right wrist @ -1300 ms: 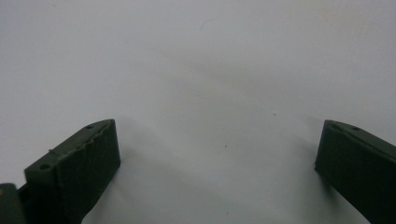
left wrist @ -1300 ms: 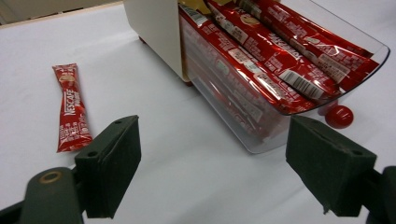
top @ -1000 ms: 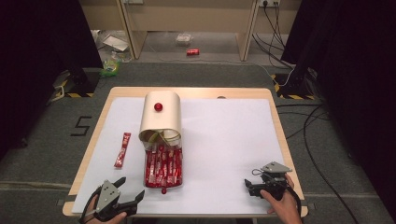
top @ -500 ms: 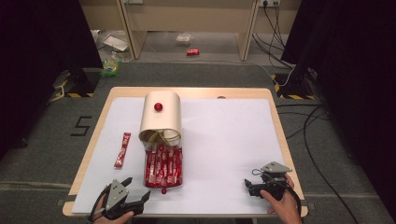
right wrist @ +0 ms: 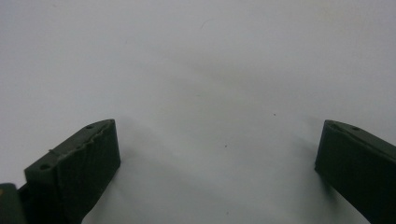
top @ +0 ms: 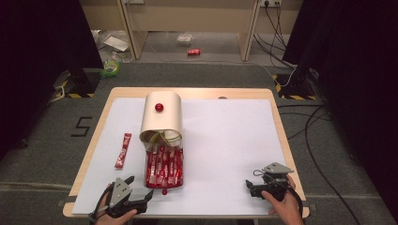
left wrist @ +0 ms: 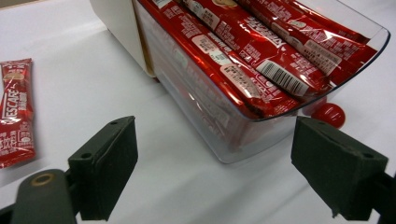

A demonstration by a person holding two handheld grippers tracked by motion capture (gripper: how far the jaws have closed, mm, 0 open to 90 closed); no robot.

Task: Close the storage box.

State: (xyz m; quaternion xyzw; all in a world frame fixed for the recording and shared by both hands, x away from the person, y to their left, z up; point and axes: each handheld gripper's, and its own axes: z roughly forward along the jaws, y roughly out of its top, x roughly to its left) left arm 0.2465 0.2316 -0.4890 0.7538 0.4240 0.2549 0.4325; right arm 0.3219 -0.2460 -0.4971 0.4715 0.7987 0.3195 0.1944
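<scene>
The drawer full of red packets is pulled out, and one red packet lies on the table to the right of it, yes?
Not quite. The drawer is pulled out and full, but the loose red packet lies to its left, not its right, as the high view shows.

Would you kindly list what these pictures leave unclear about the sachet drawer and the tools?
- Clear drawer: its rear, left gripper view, hidden inside the cream cabinet.
- Loose sachet: cut off by that view's left edge.
- Sachet count: high view, too small.
- Right tool: high view, jaw gap too small; its own view shows it open.
</scene>
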